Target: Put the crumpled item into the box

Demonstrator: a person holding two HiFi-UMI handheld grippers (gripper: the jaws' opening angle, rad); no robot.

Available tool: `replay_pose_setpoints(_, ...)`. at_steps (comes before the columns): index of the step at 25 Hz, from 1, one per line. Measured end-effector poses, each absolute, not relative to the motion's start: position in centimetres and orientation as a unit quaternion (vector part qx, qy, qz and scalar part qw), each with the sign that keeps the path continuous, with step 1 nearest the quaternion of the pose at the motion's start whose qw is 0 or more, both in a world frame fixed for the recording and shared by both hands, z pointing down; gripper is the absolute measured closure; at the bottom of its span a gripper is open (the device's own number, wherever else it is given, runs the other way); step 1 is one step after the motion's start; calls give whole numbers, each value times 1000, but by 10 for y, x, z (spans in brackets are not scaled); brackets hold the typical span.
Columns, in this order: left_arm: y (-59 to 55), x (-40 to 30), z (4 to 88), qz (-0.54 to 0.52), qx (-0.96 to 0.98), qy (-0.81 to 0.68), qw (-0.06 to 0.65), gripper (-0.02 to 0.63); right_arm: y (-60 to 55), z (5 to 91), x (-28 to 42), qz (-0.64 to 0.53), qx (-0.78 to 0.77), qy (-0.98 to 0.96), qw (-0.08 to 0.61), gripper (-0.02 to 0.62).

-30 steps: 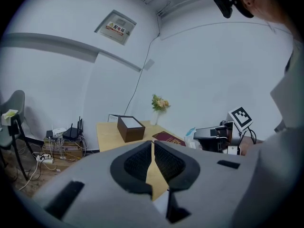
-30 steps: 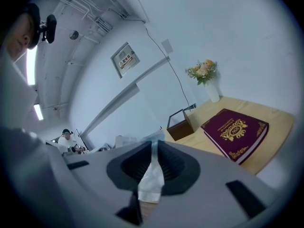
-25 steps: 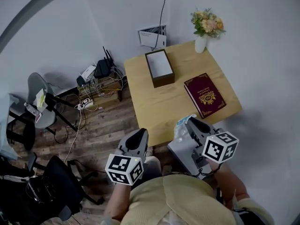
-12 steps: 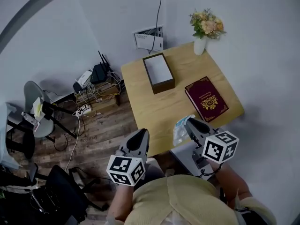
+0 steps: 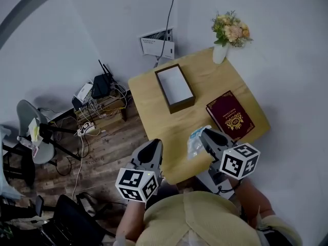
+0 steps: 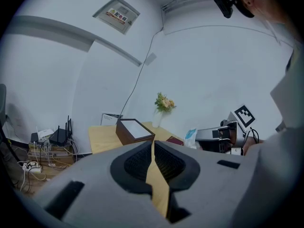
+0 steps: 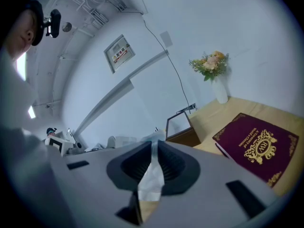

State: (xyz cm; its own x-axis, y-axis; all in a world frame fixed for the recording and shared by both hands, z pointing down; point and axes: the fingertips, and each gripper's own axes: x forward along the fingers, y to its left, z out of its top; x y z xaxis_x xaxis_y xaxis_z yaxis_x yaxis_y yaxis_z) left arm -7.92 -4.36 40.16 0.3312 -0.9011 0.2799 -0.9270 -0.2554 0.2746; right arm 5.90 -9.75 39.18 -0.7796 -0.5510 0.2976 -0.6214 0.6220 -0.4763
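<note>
The crumpled item (image 5: pixel 195 141), a pale thin wad, looks light, soft and easily squashed. The right gripper (image 5: pixel 205 135) pinches it by one fold over the table's (image 5: pixel 207 81) near edge. The open box (image 5: pixel 174 85) sits toward the far left corner. The left gripper (image 5: pixel 153 145) is closed on nothing.
</note>
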Motion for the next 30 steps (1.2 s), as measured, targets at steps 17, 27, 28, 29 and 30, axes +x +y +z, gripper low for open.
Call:
replay_pose_setpoints(17,-117,-122,402,45,819,-532,211,569,-169,386,6,282,358,-887,72,537)
replay_pose_setpoints(27,-156,-138,415,50,827,-511,227,569,-213,386,-10,279,385,-877,67,537)
replay_pose_setpoints(28,-159,-139,416,50,828,-509,228,569,-217,386,-11,278,387,-877,67,537)
replay_pose_setpoints(29,-163,-140,417,50,829,-508,229,569,-221,387,-12,277,390,-876,66,537)
replay_pose_setpoints(30,-166,-142,418,51,830,-506,230,569,-226,387,-13,277,392,-875,66,537)
